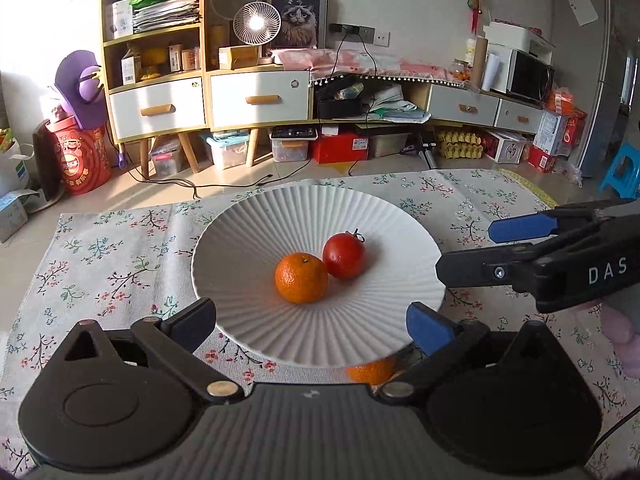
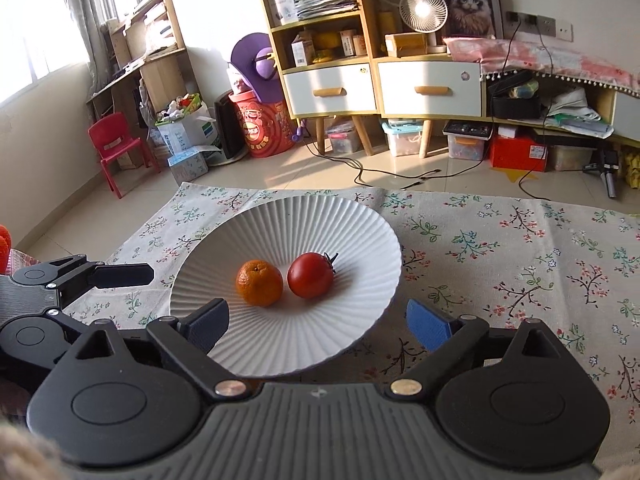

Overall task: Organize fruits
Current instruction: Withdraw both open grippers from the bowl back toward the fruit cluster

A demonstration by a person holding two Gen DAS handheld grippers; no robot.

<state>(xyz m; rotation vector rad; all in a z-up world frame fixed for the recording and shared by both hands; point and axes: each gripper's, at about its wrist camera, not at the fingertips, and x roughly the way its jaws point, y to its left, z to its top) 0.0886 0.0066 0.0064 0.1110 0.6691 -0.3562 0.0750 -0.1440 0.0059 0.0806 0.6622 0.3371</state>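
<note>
A white ribbed plate [image 1: 256, 332] [image 2: 248, 344] sits on the floral tablecloth. In it lie an orange mandarin [image 1: 301, 278] [image 2: 259, 283] and a red tomato [image 1: 344, 256] [image 2: 311, 275], touching each other. A second mandarin [image 1: 370, 372] lies on the cloth, partly hidden under the plate's near rim. My left gripper [image 1: 314, 322] is open and empty, its fingers spread at the plate's near edge. My right gripper [image 2: 318, 326] is open and empty at the plate's near right edge; it also shows in the left wrist view [image 1: 476, 248] at the right.
The floral tablecloth [image 1: 112, 264] [image 2: 500, 248] covers the table, whose far edge [image 2: 360, 191] drops to a tiled floor. Cabinets, boxes and cables stand beyond. The left gripper [image 2: 116, 274] shows at the left edge of the right wrist view.
</note>
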